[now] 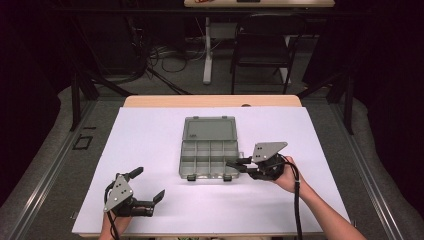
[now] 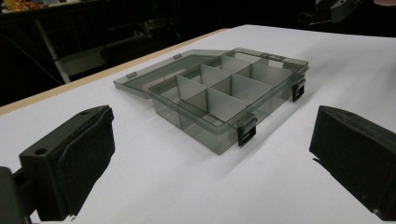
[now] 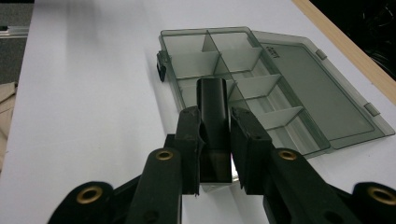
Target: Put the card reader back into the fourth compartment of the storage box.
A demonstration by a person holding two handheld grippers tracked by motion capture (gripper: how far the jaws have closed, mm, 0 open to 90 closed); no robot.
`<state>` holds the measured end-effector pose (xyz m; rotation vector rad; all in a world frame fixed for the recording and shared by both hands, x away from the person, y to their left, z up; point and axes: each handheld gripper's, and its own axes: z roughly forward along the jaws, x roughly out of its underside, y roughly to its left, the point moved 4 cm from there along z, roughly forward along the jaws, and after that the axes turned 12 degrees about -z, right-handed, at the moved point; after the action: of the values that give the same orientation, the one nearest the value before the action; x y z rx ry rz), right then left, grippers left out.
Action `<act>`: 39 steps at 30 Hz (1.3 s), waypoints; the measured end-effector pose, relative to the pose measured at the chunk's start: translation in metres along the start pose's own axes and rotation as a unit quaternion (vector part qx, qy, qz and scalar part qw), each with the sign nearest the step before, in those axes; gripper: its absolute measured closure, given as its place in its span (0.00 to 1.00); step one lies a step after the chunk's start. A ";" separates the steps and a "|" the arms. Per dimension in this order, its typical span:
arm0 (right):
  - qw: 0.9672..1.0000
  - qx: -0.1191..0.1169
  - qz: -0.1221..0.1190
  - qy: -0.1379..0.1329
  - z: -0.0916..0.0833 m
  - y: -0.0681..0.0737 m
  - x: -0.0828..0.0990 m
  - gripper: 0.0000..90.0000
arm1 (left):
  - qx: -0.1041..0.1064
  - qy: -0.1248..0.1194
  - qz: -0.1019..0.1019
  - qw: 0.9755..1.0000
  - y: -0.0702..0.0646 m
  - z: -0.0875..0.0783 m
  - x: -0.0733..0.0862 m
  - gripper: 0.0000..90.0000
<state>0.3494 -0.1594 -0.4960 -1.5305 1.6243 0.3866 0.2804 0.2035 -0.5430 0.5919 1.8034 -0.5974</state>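
While right hand-held gripper clamps black cylinder over organizer box (lid open), left hand-held gripper spread wide

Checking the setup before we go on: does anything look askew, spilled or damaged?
Nothing stands out. The organizer box sits square on the white sheet, lid open flat, its visible compartments bare. The right hand-held gripper holds a black block at the box; the left hand-held gripper is open.
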 end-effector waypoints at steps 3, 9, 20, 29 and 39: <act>1.000 0.007 0.004 0.003 0.000 -0.002 0.000 0.82 | -0.002 -0.001 0.000 1.000 0.000 0.000 0.000 0.00; 1.000 0.018 0.012 0.009 0.001 -0.008 0.000 0.82 | -0.002 0.000 0.000 1.000 0.000 0.000 0.000 0.00; 0.999 0.038 0.026 0.021 0.002 -0.016 0.002 0.82 | -0.004 -0.005 0.000 1.000 0.000 -0.001 -0.001 0.00; 0.998 0.049 0.036 0.028 0.001 -0.021 0.003 0.82 | -0.005 -0.007 0.000 1.000 0.000 -0.001 -0.001 0.00; 0.995 0.066 0.054 0.041 0.004 -0.030 0.005 0.82 | -0.004 -0.007 -0.001 1.000 0.000 -0.001 -0.001 0.00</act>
<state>0.3793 -0.1659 -0.4922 -1.3787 1.7666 0.2711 0.2800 0.2041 -0.5415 0.5787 1.7929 -0.5935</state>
